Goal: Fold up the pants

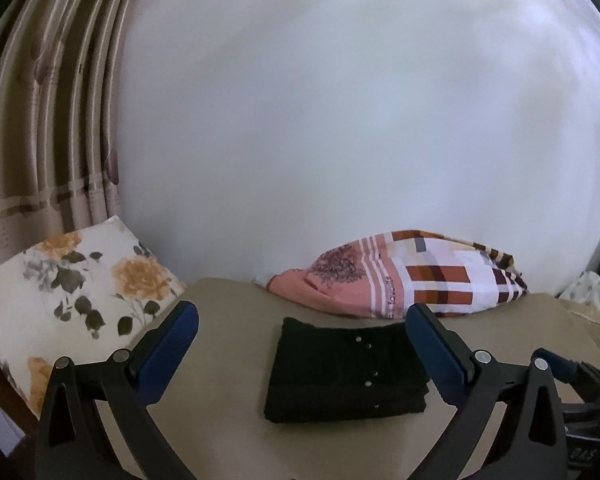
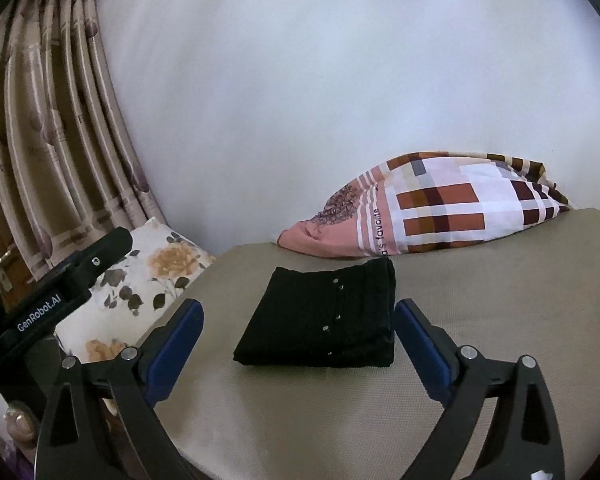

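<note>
Most of both views is taken up by a pale wall [image 1: 340, 120], with a striped curtain [image 1: 48, 120] hanging at its left edge, and neither has any part in the job. Below them spreads the beige bed [image 2: 480, 320], a broad flat surface that suits folding because cloth can be laid out and pressed on it. Two pillows sit at the far side, pushed back toward the wall, probably to keep the middle free: a flowered pillow [image 1: 76, 292] on the left and a checked pillow [image 2: 440, 208] leaning against the wall behind the work. Just in front of the checked one, close to it though I cannot tell whether they touch, lie the black pants [image 2: 324, 320], doubled into a compact, roughly square stack with a row of small studs showing on top. They rest flat near the middle of the bed, edges fairly even, so the fold looks finished or close to it. The left gripper [image 1: 302, 314] hangs spread wide, nothing between its blue fingers [image 1: 172, 344], aimed at the stack from the near side without touching it. The right gripper [image 2: 298, 310] is likewise released and empty, its blue pads either side of the stack in view but clear of it. Such a stance suits letting go and checking the result; a final patting down of the top layer may be all that is left.
</note>
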`<action>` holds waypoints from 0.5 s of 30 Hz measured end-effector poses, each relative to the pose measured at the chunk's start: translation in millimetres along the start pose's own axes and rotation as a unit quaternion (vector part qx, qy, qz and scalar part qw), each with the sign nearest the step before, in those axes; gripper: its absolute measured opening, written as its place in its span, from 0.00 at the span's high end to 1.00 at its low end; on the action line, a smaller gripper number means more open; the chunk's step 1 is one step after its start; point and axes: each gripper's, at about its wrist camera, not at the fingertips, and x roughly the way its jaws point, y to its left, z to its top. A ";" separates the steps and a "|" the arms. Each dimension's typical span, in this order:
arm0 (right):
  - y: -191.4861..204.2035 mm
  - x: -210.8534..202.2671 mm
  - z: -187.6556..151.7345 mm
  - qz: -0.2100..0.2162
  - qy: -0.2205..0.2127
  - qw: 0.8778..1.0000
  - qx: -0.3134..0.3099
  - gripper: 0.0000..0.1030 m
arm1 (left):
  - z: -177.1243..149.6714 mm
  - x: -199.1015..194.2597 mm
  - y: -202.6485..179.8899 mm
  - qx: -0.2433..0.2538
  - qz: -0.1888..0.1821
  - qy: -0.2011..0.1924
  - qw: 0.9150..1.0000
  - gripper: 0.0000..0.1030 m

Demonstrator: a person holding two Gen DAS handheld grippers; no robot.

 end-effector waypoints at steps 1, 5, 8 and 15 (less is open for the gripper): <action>1.0 -1.3 -0.7 -0.001 -0.001 1.000 -0.001 0.08 | -0.7 -1.3 -0.3 0.000 -0.001 0.000 1.000 0.00; 6.7 -6.8 -3.2 -0.009 -0.006 1.000 -0.012 0.05 | -1.5 -3.8 -0.5 -0.002 -0.006 0.003 1.000 0.00; 13.4 -10.1 -5.2 -0.015 -0.011 0.999 -0.027 0.05 | -1.5 -5.7 0.7 -0.005 -0.009 0.004 1.000 0.00; 20.1 -10.4 -8.5 -0.015 -0.009 0.999 -0.040 0.04 | -3.7 -3.6 1.6 -0.006 -0.015 0.012 1.000 0.00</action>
